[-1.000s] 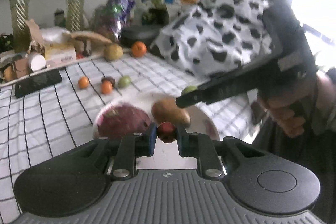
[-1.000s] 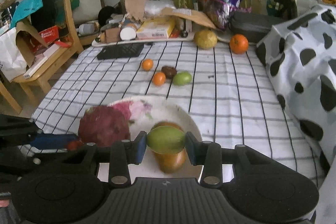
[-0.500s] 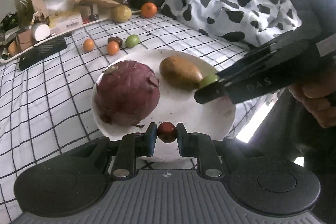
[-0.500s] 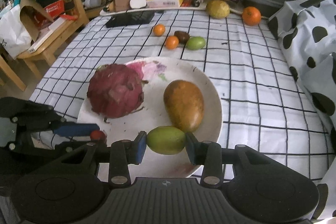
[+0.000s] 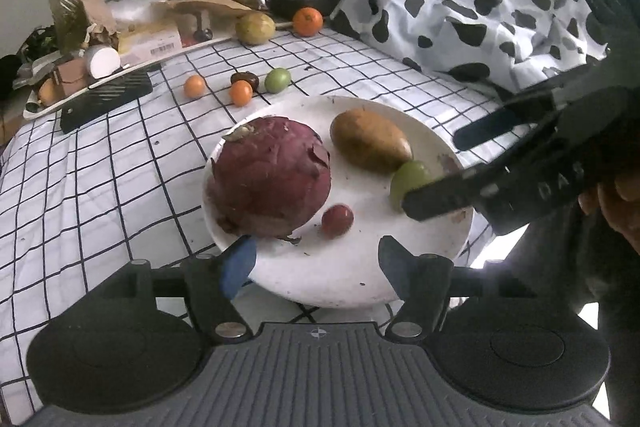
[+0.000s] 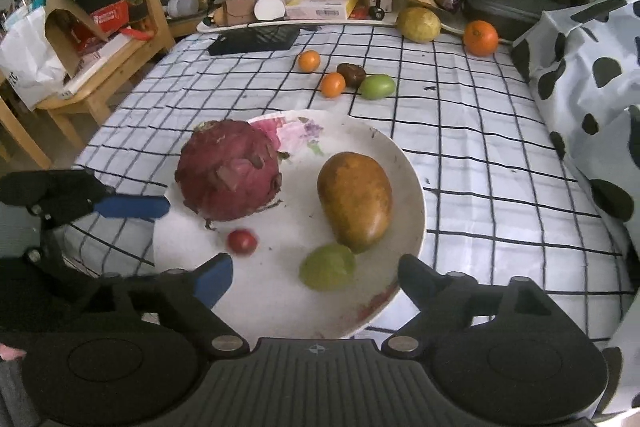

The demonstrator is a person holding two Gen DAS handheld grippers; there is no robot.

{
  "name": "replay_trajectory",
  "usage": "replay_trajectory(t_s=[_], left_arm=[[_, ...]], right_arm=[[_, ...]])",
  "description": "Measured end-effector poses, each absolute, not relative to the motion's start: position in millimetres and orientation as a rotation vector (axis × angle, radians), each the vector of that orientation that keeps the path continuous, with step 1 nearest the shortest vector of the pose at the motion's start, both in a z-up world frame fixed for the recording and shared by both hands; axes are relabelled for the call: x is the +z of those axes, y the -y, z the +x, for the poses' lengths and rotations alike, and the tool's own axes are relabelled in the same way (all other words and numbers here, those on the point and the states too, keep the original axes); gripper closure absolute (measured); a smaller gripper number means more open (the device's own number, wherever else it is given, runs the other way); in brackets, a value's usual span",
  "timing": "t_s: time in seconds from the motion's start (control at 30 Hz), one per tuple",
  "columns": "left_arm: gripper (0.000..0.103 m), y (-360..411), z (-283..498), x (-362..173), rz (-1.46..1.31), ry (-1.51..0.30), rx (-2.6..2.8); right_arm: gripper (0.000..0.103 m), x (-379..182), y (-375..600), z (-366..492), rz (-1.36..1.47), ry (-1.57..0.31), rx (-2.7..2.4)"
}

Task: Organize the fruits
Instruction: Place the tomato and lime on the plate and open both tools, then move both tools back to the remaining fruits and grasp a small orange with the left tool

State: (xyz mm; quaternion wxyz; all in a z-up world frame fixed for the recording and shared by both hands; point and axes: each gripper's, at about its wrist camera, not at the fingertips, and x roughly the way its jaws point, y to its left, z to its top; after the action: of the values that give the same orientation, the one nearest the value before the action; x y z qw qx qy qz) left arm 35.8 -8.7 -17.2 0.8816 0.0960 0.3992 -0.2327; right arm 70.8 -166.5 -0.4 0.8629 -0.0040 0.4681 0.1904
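Note:
A white plate (image 5: 356, 279) (image 6: 412, 183) holds a dark red dragon fruit (image 5: 272, 175) (image 6: 228, 169), a brown mango (image 5: 370, 141) (image 6: 355, 201), a small red fruit (image 5: 337, 220) (image 6: 241, 241) and a green fruit (image 5: 408, 175) (image 6: 328, 267). My left gripper (image 5: 316, 263) is open and empty just in front of the red fruit. My right gripper (image 6: 314, 277) is open and empty, its jaws either side of the green fruit lying on the plate.
On the checked cloth beyond the plate lie two small oranges (image 6: 310, 61) (image 6: 333, 85), a dark fruit (image 6: 351, 73), a green fruit (image 6: 377, 87), a larger orange (image 6: 481, 37) and a yellow fruit (image 6: 418, 24). Clutter lines the back; a cow-print cloth (image 6: 592, 79) lies right, a wooden chair (image 6: 100, 27) left.
Both grippers opened. The small red fruit left my left gripper and the green fruit left my right gripper; both now lie on the plate.

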Motion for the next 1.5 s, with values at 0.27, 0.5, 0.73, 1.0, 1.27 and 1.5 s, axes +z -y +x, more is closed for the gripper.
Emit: replay_trajectory(t_s=[0.27, 0.5, 0.73, 1.0, 1.27, 1.5], left_arm=[[0.037, 10, 32, -16, 0.21, -0.818, -0.475], [0.037, 8, 32, -13, 0.185, -0.8, -0.471], [0.037, -2, 32, -3, 0.116, -0.739, -0.459], [0.037, -10, 38, 7, 0.069, -0.664, -0.418], [0.037, -17, 55, 15, 0.108, -0.582, -0.352], [0.037, -29, 82, 14, 0.087, -0.557, -0.288]], right_arm=[[0.0, -1, 167, 67, -0.053, -0.972, 0.334], [0.0, 0, 176, 72, -0.016, -0.959, 0.267], [0.0, 2, 187, 76, 0.031, -0.937, 0.197], [0.0, 5, 185, 81, -0.004, -0.893, 0.159], [0.0, 13, 178, 90, -0.049, -0.803, 0.136], [0.0, 13, 179, 104, -0.077, -0.767, 0.094]])
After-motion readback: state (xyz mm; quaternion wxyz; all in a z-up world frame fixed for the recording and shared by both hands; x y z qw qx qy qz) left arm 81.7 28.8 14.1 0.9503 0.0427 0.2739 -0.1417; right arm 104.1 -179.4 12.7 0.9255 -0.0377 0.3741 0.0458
